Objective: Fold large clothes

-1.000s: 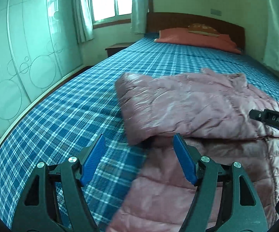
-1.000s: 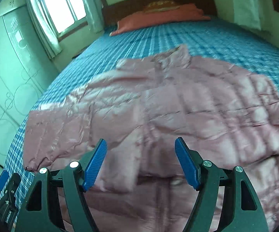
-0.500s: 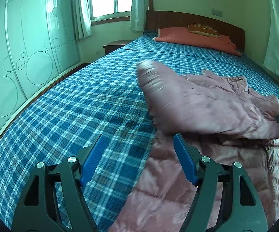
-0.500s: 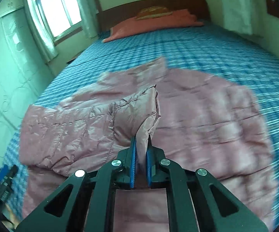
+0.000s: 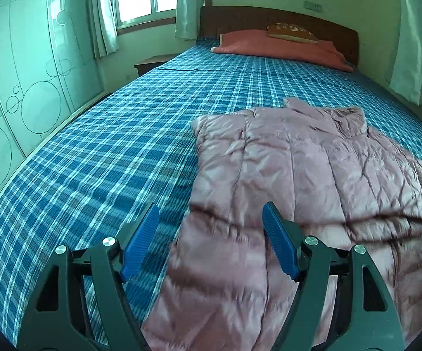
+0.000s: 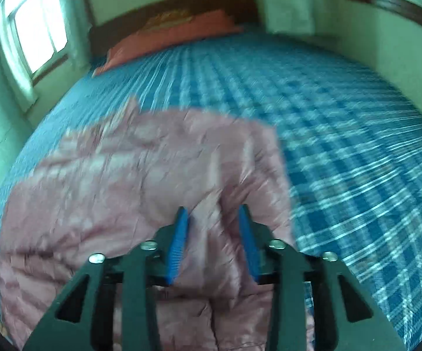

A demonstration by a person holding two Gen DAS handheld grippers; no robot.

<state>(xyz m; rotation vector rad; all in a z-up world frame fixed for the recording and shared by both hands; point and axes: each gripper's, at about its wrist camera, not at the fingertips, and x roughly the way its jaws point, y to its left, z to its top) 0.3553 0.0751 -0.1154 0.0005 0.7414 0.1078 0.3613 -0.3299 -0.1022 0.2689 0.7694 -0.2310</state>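
A pink quilted puffer jacket (image 5: pixel 298 169) lies spread on the blue plaid bed (image 5: pixel 108 152), collar toward the headboard, its left side folded in to a straight edge. My left gripper (image 5: pixel 210 207) hangs open over the jacket's lower left edge, nothing between its blue pads. In the blurred right wrist view the jacket (image 6: pixel 123 181) fills the left half of the bed (image 6: pixel 342 146). My right gripper (image 6: pixel 213 208) hovers over the jacket's right part; its jaws are opening, and the fabric lies beneath them without being pinched.
A red pillow (image 5: pixel 275 46) and a small cushion sit by the wooden headboard. A glass-front wardrobe (image 5: pixel 21 73) runs along the left, with a nightstand (image 5: pixel 152 61) under the window. Bare plaid sheet lies left and right of the jacket.
The right gripper closed on a fold of the jacket, carried it across, and now stands parted with the fabric lying down. The left gripper stayed open and drifted sideways.
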